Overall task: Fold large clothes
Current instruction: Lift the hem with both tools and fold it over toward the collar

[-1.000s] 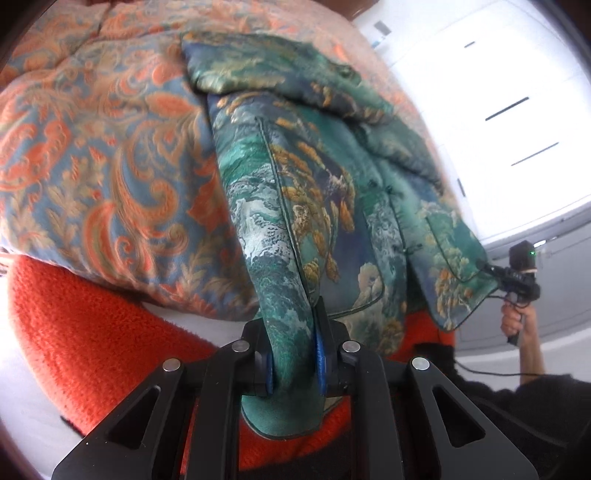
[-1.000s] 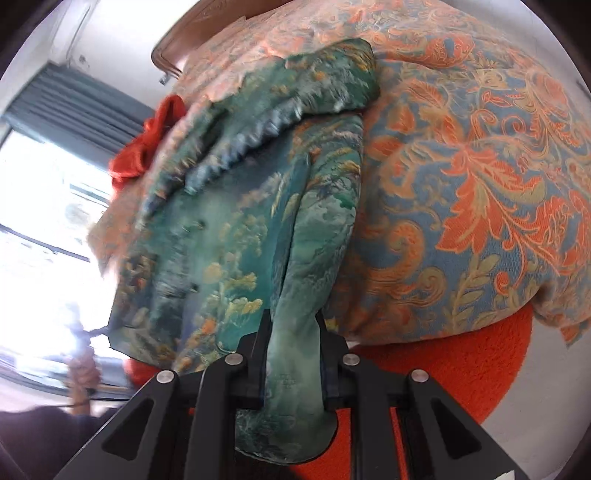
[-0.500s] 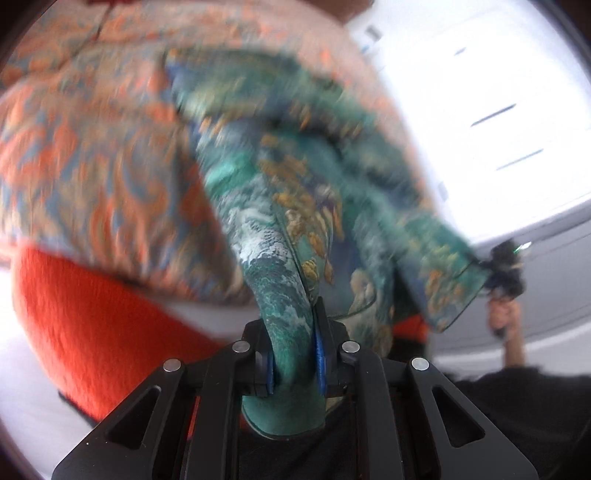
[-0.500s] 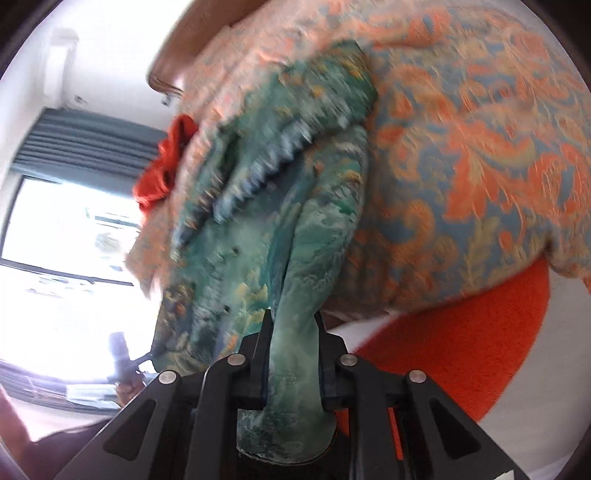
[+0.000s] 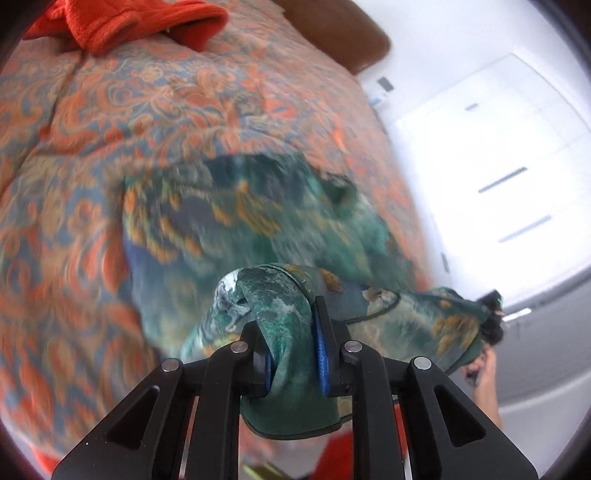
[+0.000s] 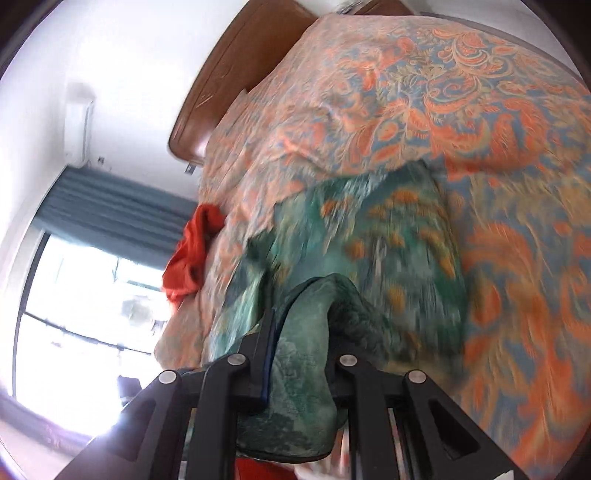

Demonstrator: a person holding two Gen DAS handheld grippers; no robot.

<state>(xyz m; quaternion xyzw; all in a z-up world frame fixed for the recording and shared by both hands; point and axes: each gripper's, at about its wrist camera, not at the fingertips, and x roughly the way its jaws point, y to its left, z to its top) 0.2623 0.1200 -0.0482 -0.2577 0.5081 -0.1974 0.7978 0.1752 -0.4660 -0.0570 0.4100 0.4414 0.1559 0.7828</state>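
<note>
Left tongs (image 5: 291,354) clench a bunched hem of the green robe (image 5: 258,221), the cloth pinched tight between the blue-edged pads. Right tongs (image 6: 299,365) grip another fold of the same robe (image 6: 388,236) in the same way, fabric spilling below the jaws. In the left view, a taut edge of the robe runs right to the other gripper, held in a bare hand (image 5: 484,365). Beyond the tongs the robe lies blurred across the bed, on a quilt (image 5: 110,122) patterned in orange and blue. An orange blanket (image 5: 122,22) sits crumpled at the quilt's far end. A brown headboard (image 6: 229,85) stands behind, with a grey-blue curtain (image 6: 99,214) and a bright window (image 6: 74,314) to its left.
</note>
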